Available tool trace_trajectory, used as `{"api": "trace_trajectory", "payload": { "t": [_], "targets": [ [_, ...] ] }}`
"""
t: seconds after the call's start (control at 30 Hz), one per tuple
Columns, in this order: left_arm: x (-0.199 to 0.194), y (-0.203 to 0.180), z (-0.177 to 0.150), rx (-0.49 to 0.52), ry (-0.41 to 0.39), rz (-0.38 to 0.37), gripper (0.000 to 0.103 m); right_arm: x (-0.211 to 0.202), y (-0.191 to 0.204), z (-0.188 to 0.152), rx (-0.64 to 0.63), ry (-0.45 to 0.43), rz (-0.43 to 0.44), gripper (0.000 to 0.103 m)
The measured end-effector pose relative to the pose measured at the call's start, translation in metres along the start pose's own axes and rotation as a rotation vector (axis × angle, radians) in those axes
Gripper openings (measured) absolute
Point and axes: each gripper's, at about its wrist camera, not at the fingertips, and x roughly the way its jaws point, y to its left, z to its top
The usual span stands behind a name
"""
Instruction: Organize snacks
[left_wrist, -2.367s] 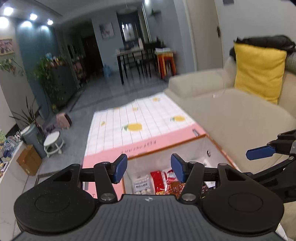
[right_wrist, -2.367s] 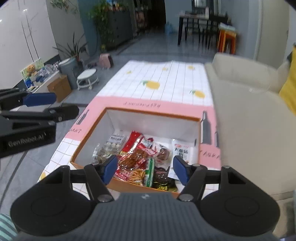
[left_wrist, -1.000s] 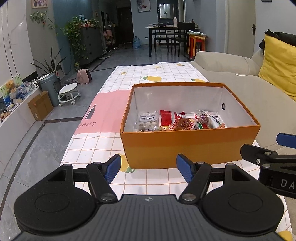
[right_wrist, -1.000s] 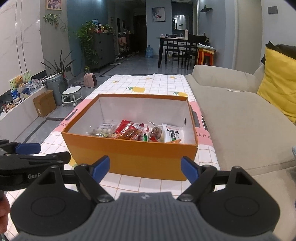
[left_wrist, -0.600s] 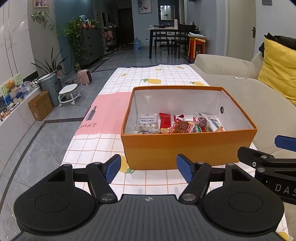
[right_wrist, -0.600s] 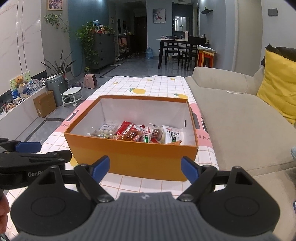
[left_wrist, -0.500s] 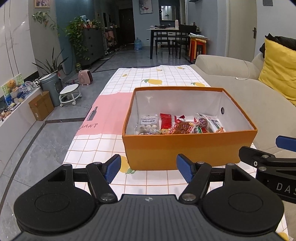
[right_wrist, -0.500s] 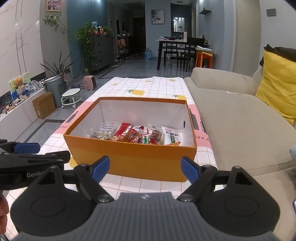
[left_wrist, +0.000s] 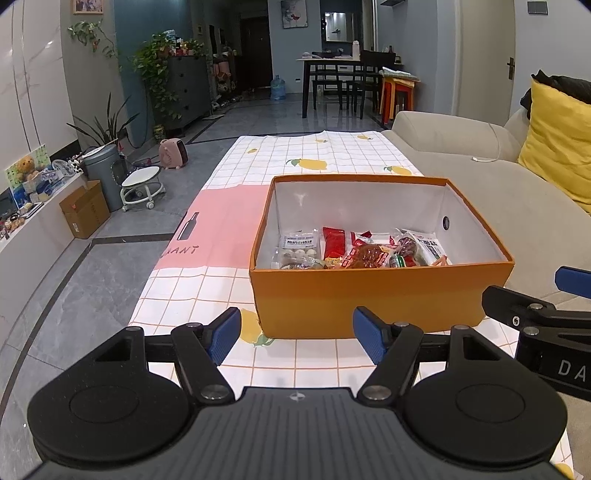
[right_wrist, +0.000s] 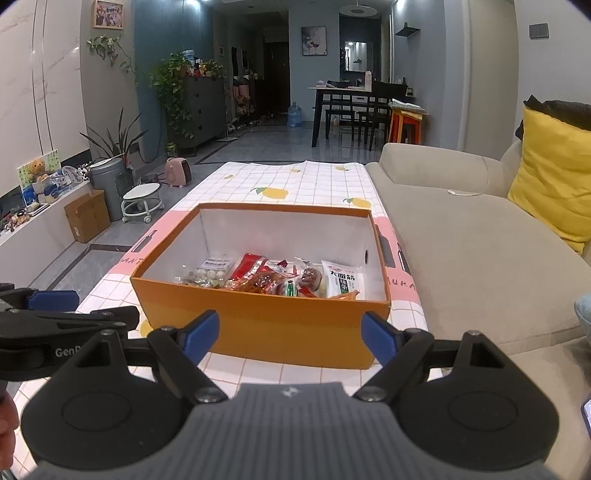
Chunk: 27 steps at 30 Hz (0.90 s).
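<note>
While both the left gripper and right gripper hover spread and empty before the orange box, bare tablecloth lies left of it; snack packets crowd its floor.

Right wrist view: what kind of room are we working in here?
Most likely a home living room: a beige sofa with a yellow cushion beside the low table, a dining table farther back, and potted plants.
</note>
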Motion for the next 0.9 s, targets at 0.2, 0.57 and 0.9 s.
{"api": "trace_trajectory", "payload": {
  "t": [0.2, 0.57, 0.9],
  "targets": [
    [-0.0029, 0.0010, 0.0019, -0.007, 0.000, 0.002, 0.081, -0.0029, 0.0015, 0.0009, -0.003, -0.007, 0.005, 0.081],
    [-0.0052, 0.0016, 0.0022, -0.013, -0.001, 0.006, 0.081, -0.0066, 0.0015, 0.0016, -0.012, -0.014, 0.008, 0.081],
    [-0.0059, 0.0014, 0.0027, -0.027, 0.003, 0.002, 0.081, -0.0075, 0.0014, 0.0030, -0.014, -0.019, 0.007, 0.082]
  ]
}}
